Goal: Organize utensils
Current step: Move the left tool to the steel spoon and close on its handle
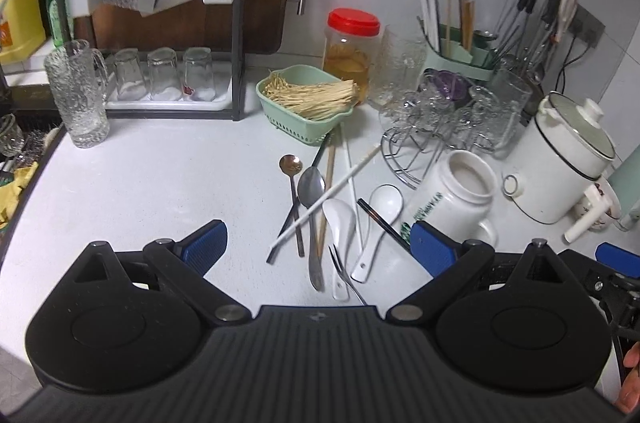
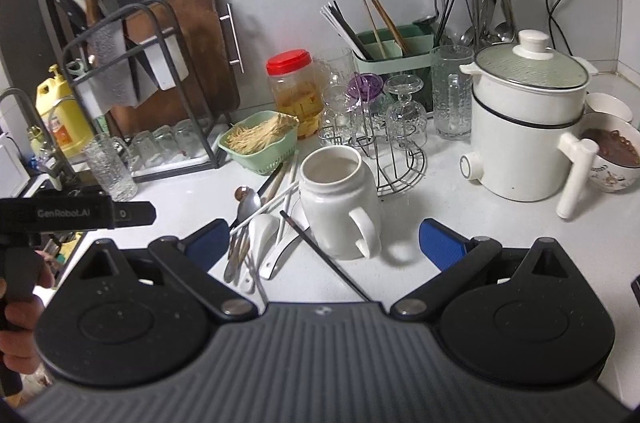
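Utensil pile, loose on the bench [image 1: 160,183]: it lies straight ahead of your left tool [image 1: 318,243], centred in the gap between its blue pads, which stand wide apart and hold nothing. Contents, left to right from that tool: small bronze-bowled spoon [image 1: 291,165], steel spoon [image 1: 311,189], wooden chopstick [image 1: 326,199], white chopstick [image 1: 326,201] laid diagonally over the others, two white ceramic spoons [image 1: 339,219] [image 1: 385,201], a small fork [image 1: 344,273] nearest the tool, and a dark chopstick [image 1: 382,221] slanting off to the right. Long axes: most pieces run away from you, roughly along the tool's own line of sight, so the handles point back toward the pads; the white chopstick and the dark one cross that grain. Your right tool [image 2: 322,243], likewise spread and empty, has the white mug [image 2: 340,199] directly ahead, with the pile off to its left, partly behind its left pad. Judgement: the left tool is the better placed for the pile, the right for the mug or the dark chopstick. Likely destination, the green utensil holder [image 1: 460,55], stands beyond the pile and to the right, behind the glasses on the wire rack [image 1: 412,159].
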Action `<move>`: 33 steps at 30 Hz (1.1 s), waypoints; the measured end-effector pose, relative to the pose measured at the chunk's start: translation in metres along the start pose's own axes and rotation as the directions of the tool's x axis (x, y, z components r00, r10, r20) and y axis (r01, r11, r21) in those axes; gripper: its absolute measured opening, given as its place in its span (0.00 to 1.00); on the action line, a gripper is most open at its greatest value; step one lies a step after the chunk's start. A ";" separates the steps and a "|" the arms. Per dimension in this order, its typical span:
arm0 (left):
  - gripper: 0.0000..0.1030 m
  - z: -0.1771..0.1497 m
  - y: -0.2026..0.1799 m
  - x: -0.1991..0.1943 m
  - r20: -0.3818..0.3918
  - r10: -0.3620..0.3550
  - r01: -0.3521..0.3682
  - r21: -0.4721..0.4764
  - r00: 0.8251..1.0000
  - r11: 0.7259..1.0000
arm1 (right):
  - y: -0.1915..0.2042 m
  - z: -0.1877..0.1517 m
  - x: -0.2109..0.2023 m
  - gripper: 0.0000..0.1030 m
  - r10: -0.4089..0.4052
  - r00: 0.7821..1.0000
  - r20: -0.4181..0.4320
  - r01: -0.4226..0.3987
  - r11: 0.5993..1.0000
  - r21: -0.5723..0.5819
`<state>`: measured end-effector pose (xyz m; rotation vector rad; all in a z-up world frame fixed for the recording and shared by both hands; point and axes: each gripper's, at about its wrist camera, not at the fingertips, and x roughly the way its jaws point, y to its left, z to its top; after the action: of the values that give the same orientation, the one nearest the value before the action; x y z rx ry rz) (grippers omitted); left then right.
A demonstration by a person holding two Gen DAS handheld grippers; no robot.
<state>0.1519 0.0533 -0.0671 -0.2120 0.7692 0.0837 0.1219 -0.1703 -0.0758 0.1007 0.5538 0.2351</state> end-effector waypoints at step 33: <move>0.60 0.059 0.062 0.200 -0.239 -0.238 0.224 -0.088 0.941 0.971 | 0.023 0.027 0.159 0.94 -0.178 0.973 -0.148 0.171 0.984 -0.058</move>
<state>0.3255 0.1264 -0.1754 -0.3737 0.9870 -0.1460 0.2632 -0.1097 -0.1306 -0.0105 0.7058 0.0841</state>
